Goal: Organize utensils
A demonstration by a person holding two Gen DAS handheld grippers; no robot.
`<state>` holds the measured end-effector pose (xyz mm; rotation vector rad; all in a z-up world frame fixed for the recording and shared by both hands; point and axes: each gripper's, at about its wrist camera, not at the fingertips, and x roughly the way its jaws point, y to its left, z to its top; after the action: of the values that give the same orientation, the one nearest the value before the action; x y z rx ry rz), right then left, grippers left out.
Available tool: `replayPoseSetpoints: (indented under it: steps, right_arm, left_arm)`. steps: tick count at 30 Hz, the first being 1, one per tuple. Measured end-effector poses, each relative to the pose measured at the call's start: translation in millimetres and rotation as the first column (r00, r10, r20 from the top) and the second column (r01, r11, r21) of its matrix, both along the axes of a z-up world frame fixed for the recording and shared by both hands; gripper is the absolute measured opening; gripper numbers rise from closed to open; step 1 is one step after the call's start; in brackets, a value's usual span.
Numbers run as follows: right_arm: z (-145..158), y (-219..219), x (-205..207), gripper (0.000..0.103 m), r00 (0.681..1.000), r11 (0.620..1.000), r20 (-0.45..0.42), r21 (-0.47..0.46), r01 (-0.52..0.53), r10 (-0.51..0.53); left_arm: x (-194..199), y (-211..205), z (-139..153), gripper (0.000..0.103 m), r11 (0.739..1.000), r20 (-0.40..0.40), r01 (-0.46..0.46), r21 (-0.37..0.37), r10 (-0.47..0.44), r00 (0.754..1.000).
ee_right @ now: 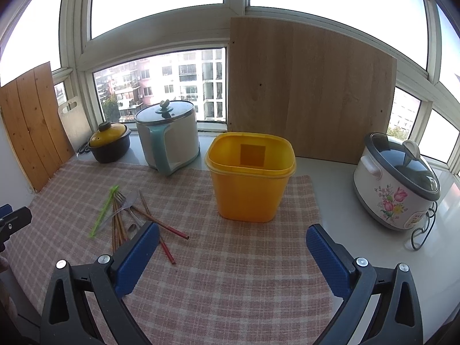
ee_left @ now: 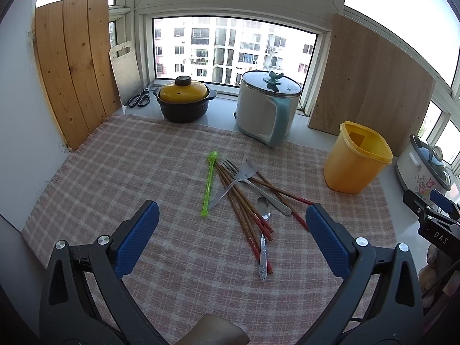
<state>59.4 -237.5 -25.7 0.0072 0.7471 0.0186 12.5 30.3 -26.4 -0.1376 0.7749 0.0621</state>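
Utensils (ee_left: 244,198) lay piled loose on the table's cloth (ee_left: 129,158); yellow bin (ee_right: 250,178) stood empty beside them, likely the destination. Left hand-held gripper (ee_left: 231,224) and right hand-held gripper (ee_right: 233,244) both gaped wide, holding nothing.

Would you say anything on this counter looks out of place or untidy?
Yes: the chopsticks, fork, green spoon and metal spoon lie crisscrossed on the checked cloth, while the yellow container stands empty beside them.
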Motion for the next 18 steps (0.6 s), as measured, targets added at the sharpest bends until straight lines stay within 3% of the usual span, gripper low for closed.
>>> replayPoseSetpoints:
  steps: [9,13,18]
  right_arm:
    - [-8,18,5,0.103,0.998,0.999,0.058,-0.026,-0.025,0.027]
    - [-15,32,14,0.103,0.998,0.997,0.033,-0.043,-0.060,0.061]
    - [-26,47,23,0.103,0.995,0.995,0.012,-0.033,-0.098,0.098]
  left_arm:
    - [17,30,-29,0.103,1.000,-0.042,0.021,0.003,-0.021,0.999]
    - [26,44,-42,0.103,0.997,-0.044,0.073,-0.031,-0.074,0.996]
    - [42,52,-57,0.089,0.989,-0.065,0.139,-0.052,-0.142,0.988]
